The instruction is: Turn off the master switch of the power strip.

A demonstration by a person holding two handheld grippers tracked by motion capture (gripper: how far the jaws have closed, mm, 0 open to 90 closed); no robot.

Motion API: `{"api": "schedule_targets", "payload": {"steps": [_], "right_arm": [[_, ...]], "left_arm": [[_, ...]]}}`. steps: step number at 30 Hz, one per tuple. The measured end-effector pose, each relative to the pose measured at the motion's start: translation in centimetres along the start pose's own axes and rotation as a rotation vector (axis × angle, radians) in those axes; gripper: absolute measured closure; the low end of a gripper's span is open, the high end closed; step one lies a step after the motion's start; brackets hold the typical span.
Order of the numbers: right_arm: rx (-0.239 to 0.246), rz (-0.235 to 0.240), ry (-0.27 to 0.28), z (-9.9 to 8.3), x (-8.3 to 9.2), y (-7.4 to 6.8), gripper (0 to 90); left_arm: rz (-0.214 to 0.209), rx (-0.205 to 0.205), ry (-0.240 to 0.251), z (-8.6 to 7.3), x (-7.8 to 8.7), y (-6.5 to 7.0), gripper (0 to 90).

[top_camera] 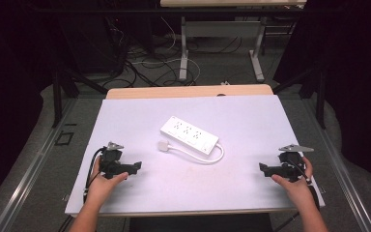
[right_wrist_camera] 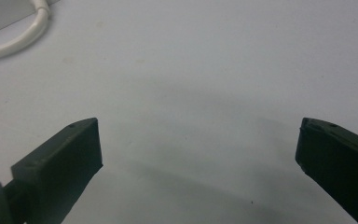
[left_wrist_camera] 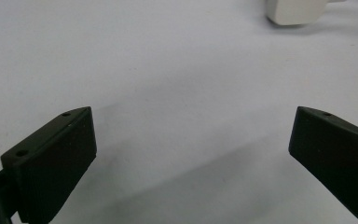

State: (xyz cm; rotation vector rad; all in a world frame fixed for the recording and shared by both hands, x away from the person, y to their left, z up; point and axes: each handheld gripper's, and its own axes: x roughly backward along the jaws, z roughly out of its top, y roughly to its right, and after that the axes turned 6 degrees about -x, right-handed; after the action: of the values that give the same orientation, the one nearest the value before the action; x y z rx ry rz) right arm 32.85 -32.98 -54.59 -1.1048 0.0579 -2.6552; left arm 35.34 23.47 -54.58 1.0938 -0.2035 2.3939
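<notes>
A white power strip (top_camera: 189, 134) lies slantwise at the middle of the white table top (top_camera: 251, 121). Its white cord (top_camera: 211, 157) loops round the strip's near end to a white plug (top_camera: 164, 145) lying at its left. My left gripper (top_camera: 136, 167) rests low at the front left, a hand on it, jaws wide apart with only bare table between them (left_wrist_camera: 193, 140); the plug (left_wrist_camera: 296, 10) lies ahead of it. My right gripper (top_camera: 263, 168) rests at the front right, open and empty (right_wrist_camera: 198, 149), with the cord loop (right_wrist_camera: 18, 32) ahead at the upper left.
The table's wooden far edge (top_camera: 188, 91) shows behind the white top. Beyond stand another table's metal legs (top_camera: 183, 53) and loose cables (top_camera: 145, 67) on the floor. Dark curtains close in both sides.
</notes>
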Motion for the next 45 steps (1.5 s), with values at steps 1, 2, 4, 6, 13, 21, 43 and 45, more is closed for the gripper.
{"api": "schedule_targets", "payload": {"steps": [1, 2, 4, 6, 13, 21, 43, 45], "right_arm": [[-0.001, -0.008, -0.001, -0.1, 0.2, -0.1, 0.6], [0.003, -0.012, -0.001, -0.3, 0.3, -0.2, 0.8], [0.015, 0.007, -0.008, -0.5, 0.4, -0.3, 0.8], [0.023, 0.014, -0.008, -0.6, 0.6, -0.5, 1.9], [0.060, 0.028, 0.008, -0.3, 0.7, -1.4, 4.9], [0.076, 0.056, 0.020, 0.3, 1.0, -2.1, 6.6], [0.180, 0.124, 0.008, 1.8, 0.0, -5.4, 15.3], [0.188, 0.128, 0.005, 2.0, -0.1, -5.7, 15.5]], "left_arm": [[-0.008, 0.012, 0.009, -0.1, 0.2, 0.1, 0.9], [-0.014, 0.011, 0.013, -0.1, 0.5, 0.2, 1.0], [-0.013, 0.001, 0.028, -0.1, 0.8, 0.3, 1.1], [-0.009, 0.000, 0.038, 0.1, 1.1, 0.4, 1.1], [-0.013, 0.006, 0.072, 0.2, 1.6, 0.8, 1.1], [-0.011, 0.018, 0.091, 0.3, 2.0, 0.8, 0.7], [0.014, 0.031, 0.170, 0.3, 2.8, 0.6, 0.7], [0.018, 0.027, 0.172, 0.3, 2.8, 0.6, 0.7]]}}
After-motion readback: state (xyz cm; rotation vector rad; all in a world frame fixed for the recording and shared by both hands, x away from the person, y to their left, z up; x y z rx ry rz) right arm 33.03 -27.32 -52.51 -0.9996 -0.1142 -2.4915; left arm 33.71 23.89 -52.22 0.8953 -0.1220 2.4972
